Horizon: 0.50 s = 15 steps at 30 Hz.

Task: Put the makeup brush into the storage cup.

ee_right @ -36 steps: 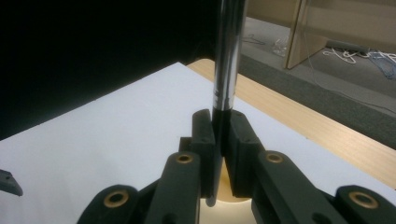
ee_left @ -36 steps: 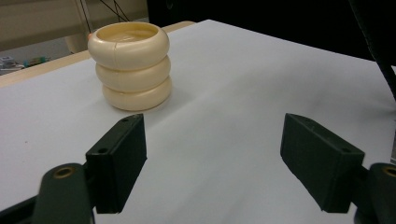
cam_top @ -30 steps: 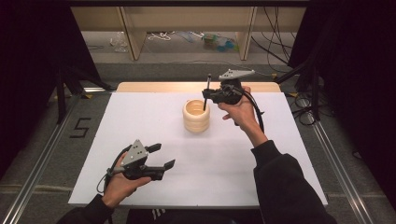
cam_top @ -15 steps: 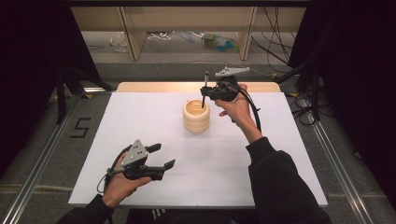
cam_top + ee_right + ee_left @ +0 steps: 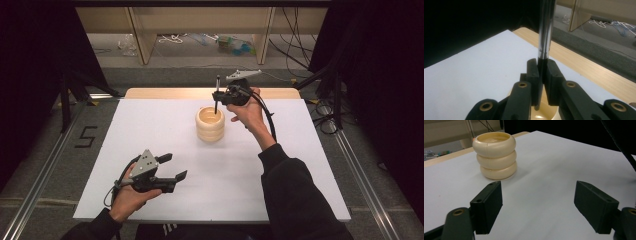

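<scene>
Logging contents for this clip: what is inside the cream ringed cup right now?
The lower end of a pen, clamped upright by the right gripper, dips into the cup. The left gripper view shows a bare cream inner wall; the cup's bottom is hidden.

Your right tongs [image 5: 218, 95], clamped on the thin dark rod [image 5: 216, 97], have slid leftward in the high view, from beside the cream ringed holder [image 5: 210, 125] to above its rim. The rod's lower tip now seems to dip into the holder's mouth, though the high view is too small to be sure.
</scene>
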### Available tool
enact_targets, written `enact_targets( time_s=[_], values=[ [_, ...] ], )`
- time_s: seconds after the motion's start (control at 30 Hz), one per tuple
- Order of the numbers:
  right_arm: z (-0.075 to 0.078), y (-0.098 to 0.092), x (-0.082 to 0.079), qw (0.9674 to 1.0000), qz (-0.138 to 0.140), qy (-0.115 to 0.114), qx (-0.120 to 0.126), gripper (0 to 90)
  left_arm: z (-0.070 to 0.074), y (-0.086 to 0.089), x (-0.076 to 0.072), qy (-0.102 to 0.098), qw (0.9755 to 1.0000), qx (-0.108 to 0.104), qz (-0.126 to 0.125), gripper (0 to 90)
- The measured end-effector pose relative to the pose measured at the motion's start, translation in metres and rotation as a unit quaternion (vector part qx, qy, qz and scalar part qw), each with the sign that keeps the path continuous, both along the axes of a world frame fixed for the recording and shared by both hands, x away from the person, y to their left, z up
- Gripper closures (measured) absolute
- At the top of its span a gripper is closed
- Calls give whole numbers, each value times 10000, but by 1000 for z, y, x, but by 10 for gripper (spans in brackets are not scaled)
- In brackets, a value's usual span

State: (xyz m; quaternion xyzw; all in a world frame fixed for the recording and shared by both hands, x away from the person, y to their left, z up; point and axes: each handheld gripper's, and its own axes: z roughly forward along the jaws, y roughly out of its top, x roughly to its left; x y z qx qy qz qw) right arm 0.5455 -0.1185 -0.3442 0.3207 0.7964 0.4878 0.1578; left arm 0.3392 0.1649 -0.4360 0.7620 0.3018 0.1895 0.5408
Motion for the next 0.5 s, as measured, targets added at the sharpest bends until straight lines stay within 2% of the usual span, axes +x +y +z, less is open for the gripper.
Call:
enact_targets(
  time_s=[0.1, 0.2, 0.23, 0.4, 0.5],
  values=[
    [0, 3, 3, 10000, 1, 68, -13, 838, 0, 0, 0, -4, 10000, 8, -3, 229],
    [-4, 5, 6, 10000, -28, 41, -47, 838, 0, 0, 0, -7, 10000, -4, 3, 228],
    [-4, 5, 6, 9999, -38, 118, -70, 838, 0, 0, 0, -6, 10000, -5, 8, 228],
    [-9, 5, 10, 9997, -90, 185, -94, 838, 0, 0, 0, -1, 10000, -2, 6, 228],
    [-10, 5, 11, 9998, -78, 170, -109, 838, 0, 0, 0, -3, 10000, -8, 9, 229]
  ],
)
